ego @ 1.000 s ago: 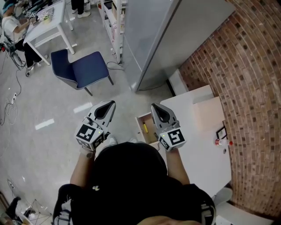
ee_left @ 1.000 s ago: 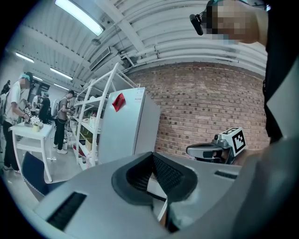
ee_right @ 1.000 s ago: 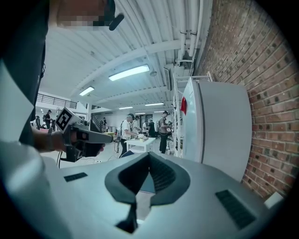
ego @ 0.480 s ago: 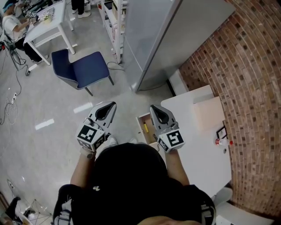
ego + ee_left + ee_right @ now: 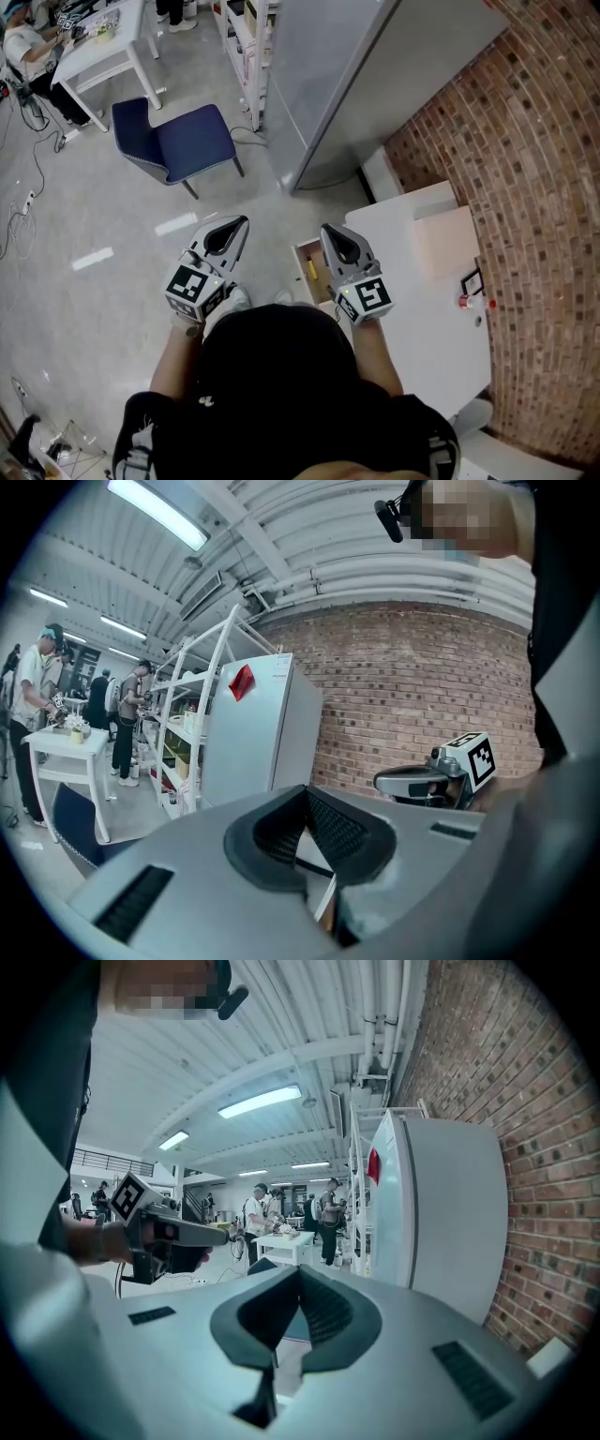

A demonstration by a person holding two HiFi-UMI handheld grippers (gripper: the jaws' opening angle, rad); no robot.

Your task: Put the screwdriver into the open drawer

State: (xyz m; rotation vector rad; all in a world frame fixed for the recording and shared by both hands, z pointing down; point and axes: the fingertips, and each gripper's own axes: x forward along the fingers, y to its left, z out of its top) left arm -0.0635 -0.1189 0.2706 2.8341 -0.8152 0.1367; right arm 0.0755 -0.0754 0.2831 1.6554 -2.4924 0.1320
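Observation:
In the head view a small wooden drawer [image 5: 299,265] stands open at the left edge of the white table [image 5: 422,319]. A yellow-handled screwdriver [image 5: 311,271] lies inside it. My right gripper [image 5: 327,228] is held just above and to the right of the drawer, shut, with nothing between its jaws. My left gripper [image 5: 242,221] is held over the floor to the left of the drawer, also shut and empty. Each gripper view shows its own pads closed together, the left gripper [image 5: 306,794] and the right gripper [image 5: 300,1274], with the other gripper alongside.
A tall grey fridge [image 5: 356,84] stands beyond the drawer, against a brick wall [image 5: 534,187]. A blue chair [image 5: 178,141] is on the floor to the far left, beside shelves [image 5: 242,37]. On the table lie a beige board [image 5: 448,239] and a small red-capped item [image 5: 469,302].

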